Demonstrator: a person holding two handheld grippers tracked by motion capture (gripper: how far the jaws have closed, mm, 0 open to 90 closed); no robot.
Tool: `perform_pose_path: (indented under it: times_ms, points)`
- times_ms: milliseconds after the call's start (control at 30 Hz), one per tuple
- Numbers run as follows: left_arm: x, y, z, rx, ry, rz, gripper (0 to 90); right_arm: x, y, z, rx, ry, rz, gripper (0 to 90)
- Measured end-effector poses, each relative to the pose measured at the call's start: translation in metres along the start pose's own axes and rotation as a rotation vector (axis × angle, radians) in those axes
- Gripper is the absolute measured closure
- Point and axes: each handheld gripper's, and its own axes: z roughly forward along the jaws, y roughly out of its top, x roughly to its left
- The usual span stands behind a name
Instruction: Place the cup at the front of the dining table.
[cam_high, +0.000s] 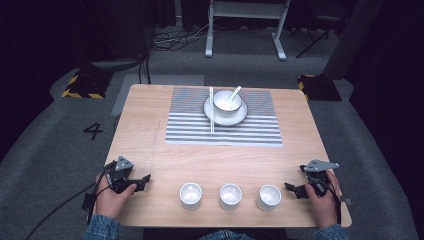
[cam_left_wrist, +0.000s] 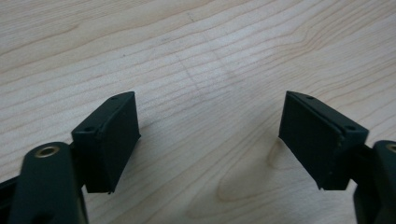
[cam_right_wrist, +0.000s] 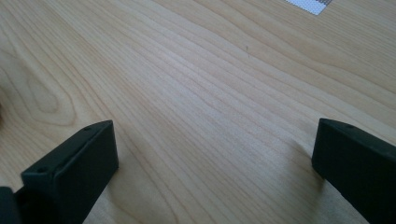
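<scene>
Three small white cups (cam_high: 190, 195) (cam_high: 230, 196) (cam_high: 268, 197) stand in a row near the table's front edge. A white bowl (cam_high: 227, 102) with a spoon (cam_high: 234, 93) in it sits on a white plate (cam_high: 240, 116) on the striped mat (cam_high: 223, 130), and chopsticks (cam_high: 211, 110) lie beside it. My left gripper (cam_high: 144, 180) rests at the front left, left of the cups; its jaws stand apart over bare wood (cam_left_wrist: 210, 135). My right gripper (cam_high: 291, 189) rests at the front right, just right of the third cup, jaws wide over bare wood (cam_right_wrist: 215, 154).
The wooden table (cam_high: 150, 130) stands on grey carpet. A white frame's legs (cam_high: 210, 35) are behind it, with yellow-black marked blocks (cam_high: 82, 84) (cam_high: 317, 86) at both far corners and cables on the floor.
</scene>
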Motion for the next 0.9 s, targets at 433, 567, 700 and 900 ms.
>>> perform_pose_path:
  times_ms: [433, 567, 700, 900]
  points:
    - [-0.029, 0.017, -0.033, -0.066, -0.034, 0.009, 22.8, 0.0, 0.0, 0.0, -0.001, 0.001, 0.0, 0.4]
    - [-0.037, 0.021, -0.044, -0.112, -0.052, 0.022, 22.3, 0.0, 0.0, 0.0, 0.0, 0.0, 0.0, 0.4]
    - [-0.045, 0.023, -0.051, -0.145, -0.066, 0.032, 22.3, 0.0, 0.0, 0.0, 0.0, 0.0, 0.0, 0.4]
    - [-0.057, 0.029, -0.063, -0.185, -0.067, 0.049, 22.3, 0.0, 0.0, 0.0, 0.0, 0.0, 0.0, 0.4]
